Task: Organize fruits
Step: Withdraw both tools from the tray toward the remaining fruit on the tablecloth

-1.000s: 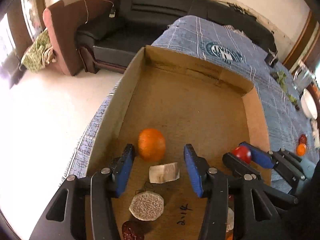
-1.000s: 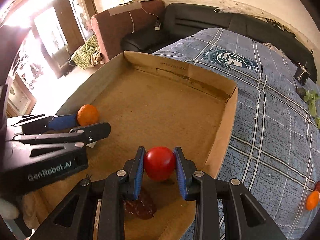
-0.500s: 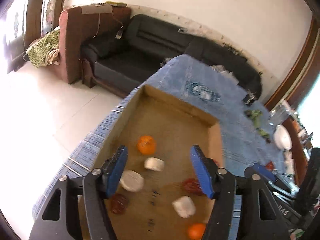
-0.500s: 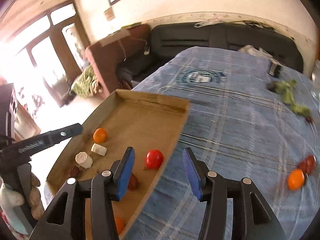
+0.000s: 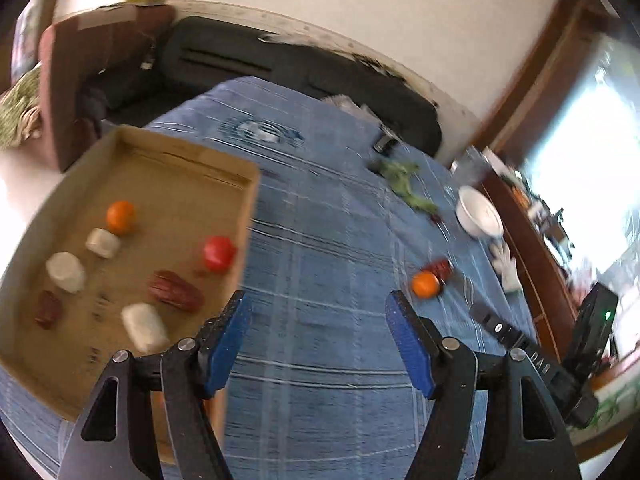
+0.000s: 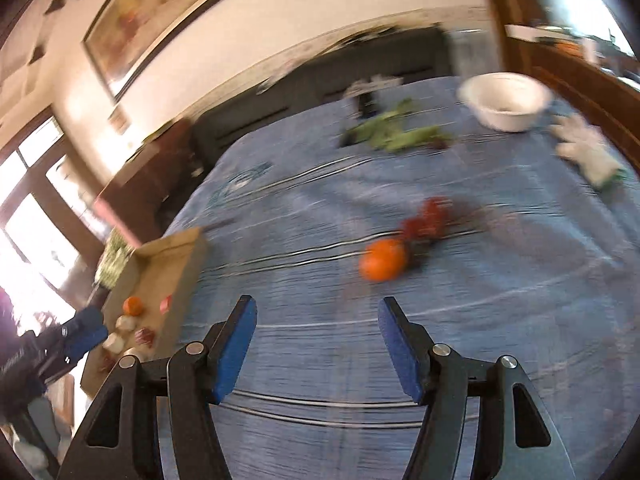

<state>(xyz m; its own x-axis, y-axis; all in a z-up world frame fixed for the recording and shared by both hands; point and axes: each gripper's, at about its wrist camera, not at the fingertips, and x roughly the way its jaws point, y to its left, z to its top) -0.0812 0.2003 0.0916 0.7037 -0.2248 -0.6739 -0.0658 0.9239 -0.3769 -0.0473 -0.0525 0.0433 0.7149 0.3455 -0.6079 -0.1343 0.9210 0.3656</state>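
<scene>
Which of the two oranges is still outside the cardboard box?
The orange on the blue cloth, beside the dark red fruit; the other orange sits inside the box.

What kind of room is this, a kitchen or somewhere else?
Probably a living room in a home. A long black sofa stands along the wall behind the blue checked cloth, and a big framed painting hangs above it.
</scene>
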